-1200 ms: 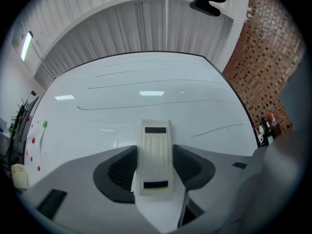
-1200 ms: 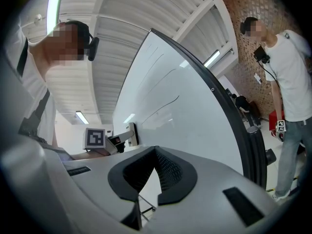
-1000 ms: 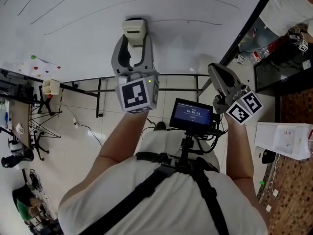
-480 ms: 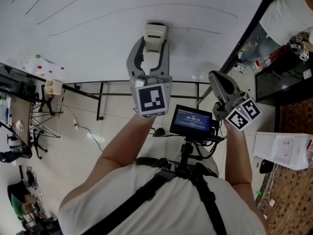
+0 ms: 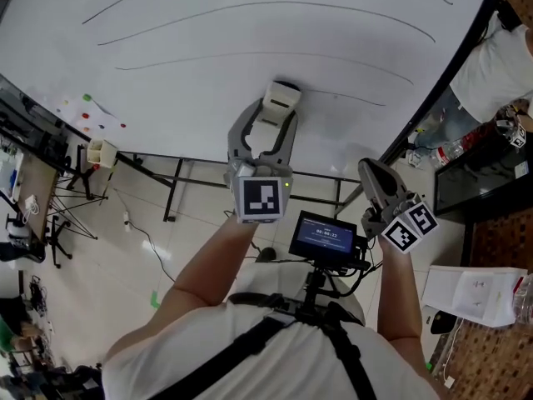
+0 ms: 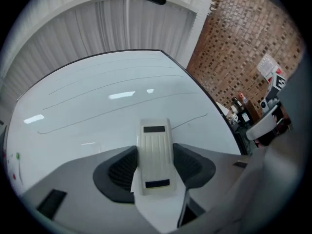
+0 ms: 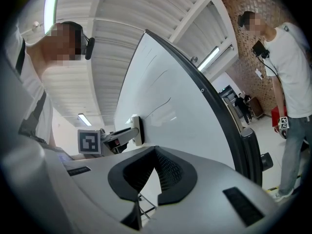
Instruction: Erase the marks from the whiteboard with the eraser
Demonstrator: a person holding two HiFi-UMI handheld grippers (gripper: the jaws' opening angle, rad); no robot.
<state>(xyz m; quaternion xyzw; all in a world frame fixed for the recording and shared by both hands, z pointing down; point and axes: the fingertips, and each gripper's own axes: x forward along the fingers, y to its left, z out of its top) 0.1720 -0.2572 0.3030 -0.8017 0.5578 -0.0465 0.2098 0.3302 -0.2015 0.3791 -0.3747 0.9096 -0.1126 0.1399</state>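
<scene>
Erasing seems barely begun
My left gripper (image 5: 268, 127) jaws are clamping the eraser (image 5: 281, 97) against the whiteboard (image 5: 166, 107); long marks (image 5: 250, 54) are waiting farther up. My right gripper (image 5: 376, 177) jaws are sitting closed, empty.

No words can be read: the small monitor (image 5: 325, 237) at the person's chest shows white digits too small to make out, and the left marker cube (image 5: 260, 198) and right marker cube (image 5: 408, 227) carry only black-and-white square patterns.
</scene>
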